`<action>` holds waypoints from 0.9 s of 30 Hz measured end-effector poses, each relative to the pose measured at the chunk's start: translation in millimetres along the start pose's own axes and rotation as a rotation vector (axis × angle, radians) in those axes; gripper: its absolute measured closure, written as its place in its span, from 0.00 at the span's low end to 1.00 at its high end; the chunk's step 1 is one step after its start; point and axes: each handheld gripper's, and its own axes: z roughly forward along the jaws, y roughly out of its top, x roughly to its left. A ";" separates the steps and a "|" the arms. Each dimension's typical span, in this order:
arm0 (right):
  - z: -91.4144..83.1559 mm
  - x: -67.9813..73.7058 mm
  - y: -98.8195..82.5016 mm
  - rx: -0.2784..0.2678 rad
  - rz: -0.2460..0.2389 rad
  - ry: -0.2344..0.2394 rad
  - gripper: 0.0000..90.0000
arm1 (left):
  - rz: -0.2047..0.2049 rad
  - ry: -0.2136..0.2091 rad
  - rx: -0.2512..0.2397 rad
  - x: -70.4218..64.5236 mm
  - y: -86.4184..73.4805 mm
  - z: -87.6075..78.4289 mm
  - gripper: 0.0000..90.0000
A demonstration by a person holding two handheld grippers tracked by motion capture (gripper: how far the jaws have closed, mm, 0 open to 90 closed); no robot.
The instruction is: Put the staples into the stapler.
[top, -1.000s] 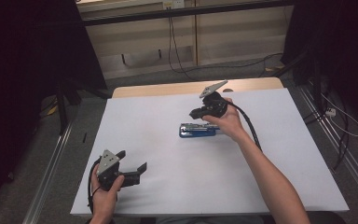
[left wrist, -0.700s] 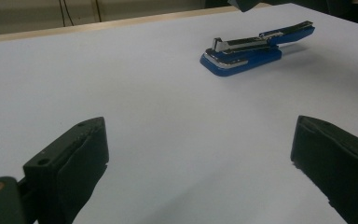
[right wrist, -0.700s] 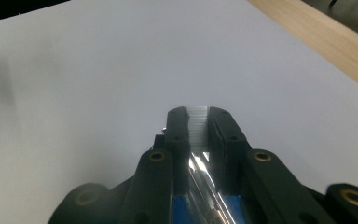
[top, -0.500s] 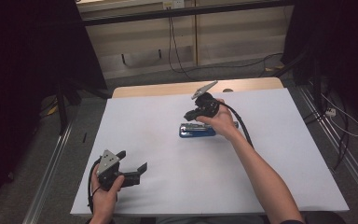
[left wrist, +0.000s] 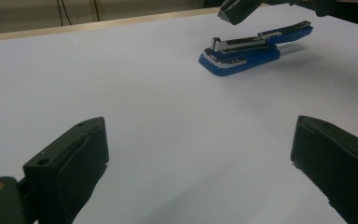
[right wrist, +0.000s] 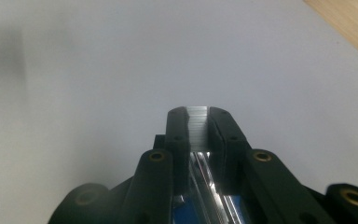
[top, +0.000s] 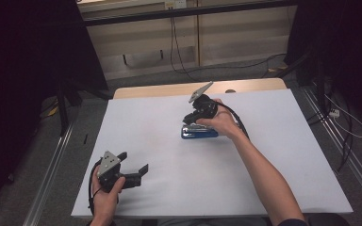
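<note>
Left gripper (top: 134, 173) is idling at the near table (top: 283, 188) edge, jaws spread wide on nothing. Farther out, mid-table, the right gripper (top: 192, 121) has been shifting leftward over the blue stapler (left wrist: 256, 46). Its jaws are now pinching the silver metal strip (right wrist: 197, 122), so a lift or opening looks underway.

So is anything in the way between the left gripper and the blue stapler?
Nothing visible: only bare table lies between the open left gripper and the stapler. The right gripper, shut on a staple strip, is just above it.
</note>
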 end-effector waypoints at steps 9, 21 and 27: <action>2.8 -1.2 -1.6 0.000 0.010 -0.004 0.88 | 0.003 0.001 0.001 0.5 -0.1 -0.1 0.05; 3.2 -1.8 -3.3 0.008 -0.044 -0.007 0.88 | 0.001 -0.003 -0.006 0.4 0.1 -0.2 0.05; 1.8 -4.1 -5.4 -0.005 -0.103 0.009 0.88 | 0.001 0.000 -0.005 0.8 -0.4 0.0 0.05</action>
